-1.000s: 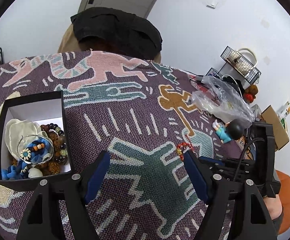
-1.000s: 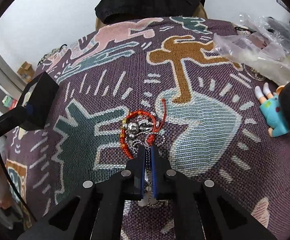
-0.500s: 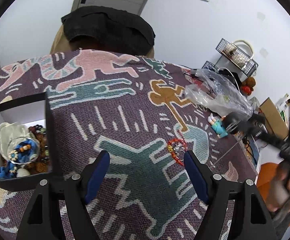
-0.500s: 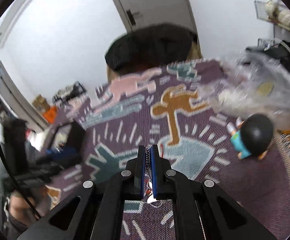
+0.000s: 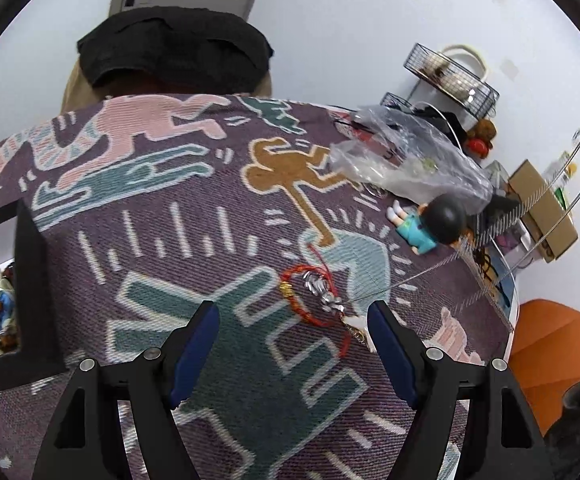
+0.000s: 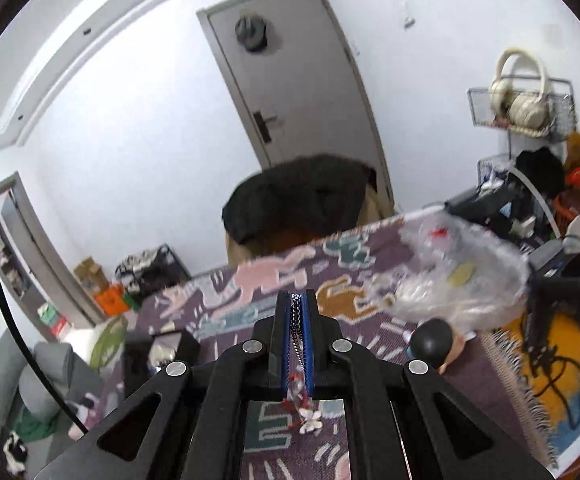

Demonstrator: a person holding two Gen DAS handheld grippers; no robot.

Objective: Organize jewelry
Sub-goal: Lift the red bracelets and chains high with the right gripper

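A red cord bracelet [image 5: 308,294] with silver and gold charms lies on the patterned cloth between my left gripper's [image 5: 292,340] open, empty fingers. A thin silver chain [image 5: 502,222] runs taut from that pile up to the right. My right gripper [image 6: 298,312] is shut on the silver chain [image 6: 297,340], lifted high above the cloth; a white butterfly charm [image 6: 310,420] and red bits hang below it. The black jewelry box [image 5: 29,280] with beads stands at the left, also in the right wrist view [image 6: 157,354].
A crumpled clear plastic bag [image 5: 406,160] and a small doll [image 5: 430,224] lie at the cloth's right side. A chair with a black garment [image 5: 173,52] stands behind the table. Wire racks [image 5: 450,76], a cardboard box [image 5: 542,208] and an orange seat [image 5: 550,356] are beyond the right edge.
My right gripper has risen steeply from the cloth, pulling the silver chain up taut. My left gripper has shifted right, so the box slid toward the left edge.
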